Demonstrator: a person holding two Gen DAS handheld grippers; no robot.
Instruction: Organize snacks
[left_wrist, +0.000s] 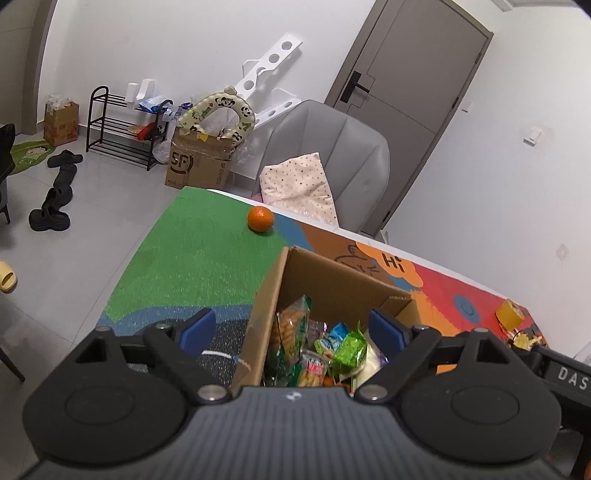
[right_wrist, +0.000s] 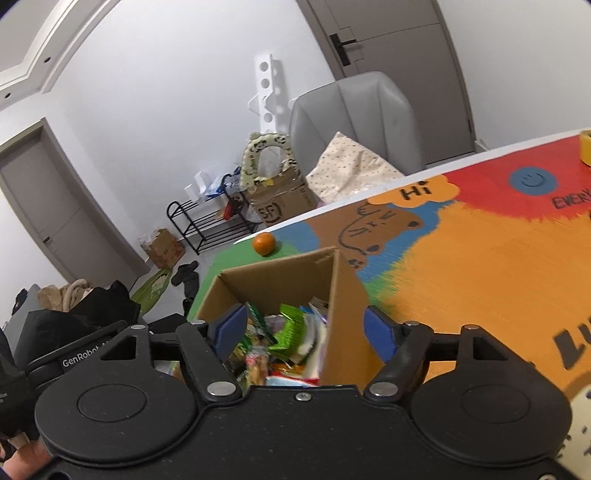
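Grippers hover over a cardboard box (left_wrist: 332, 275) of snack packets (left_wrist: 349, 347) — left gripper (left_wrist: 291, 328) and right gripper (right_wrist: 304, 328) both spread, empty; an orange (left_wrist: 260, 219) sits beyond the fingertips.

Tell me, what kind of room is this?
Probably a room in someone's home. A shoe rack stands by the wall with shoes on the floor, a grey chair sits at the colourful table, and there's a snack box.

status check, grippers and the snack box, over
Left gripper open, empty, over box. Right gripper open, empty, straddling box wall. Cardboard box full of snack packets. Orange loose on mat beyond, nothing blocking.
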